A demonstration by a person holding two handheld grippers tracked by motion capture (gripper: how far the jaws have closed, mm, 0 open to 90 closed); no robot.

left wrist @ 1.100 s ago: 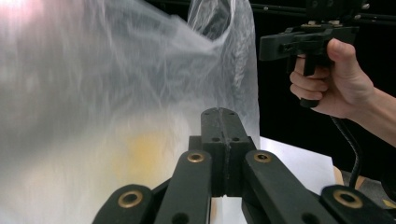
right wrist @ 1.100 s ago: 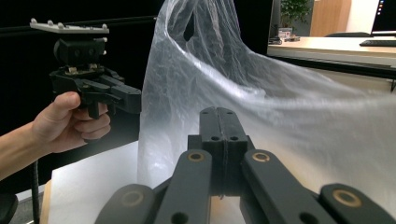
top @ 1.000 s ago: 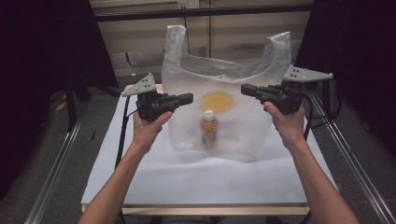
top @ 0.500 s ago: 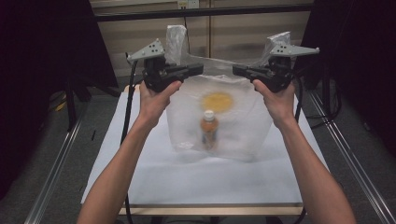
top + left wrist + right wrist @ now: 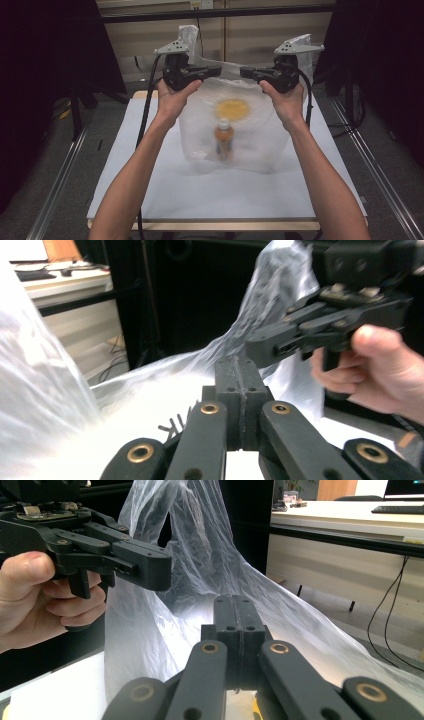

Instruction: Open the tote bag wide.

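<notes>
A translucent plastic bag [image 5: 250, 145] stands on the white table [image 5: 150, 195], its two handles sticking up behind the grippers. Inside it an orange drink bottle [image 5: 224, 141] is upright, with a round orange thing [image 5: 233, 107] behind it. My left gripper [image 5: 219, 70] and right gripper [image 5: 243, 73] face each other above the bag's mouth, tips a small gap apart. Each is shut with the bag's upper edge pinched in it. In the left gripper view my jaws [image 5: 240, 374] are pressed together on the film [image 5: 150, 390]. The right gripper view shows my closed jaws [image 5: 240, 611] against the bag [image 5: 200, 555].
Metal rails [image 5: 60, 190] run along both sides of the table, and a dark bar crosses behind the bag. A black cable [image 5: 147, 105] hangs from the left gripper beside the forearm. A desk with a keyboard [image 5: 395, 510] stands far off.
Both grippers have risen and drawn closer together above the bag, pulling its upper edge up. The bottle inside has stayed upright on the table.
</notes>
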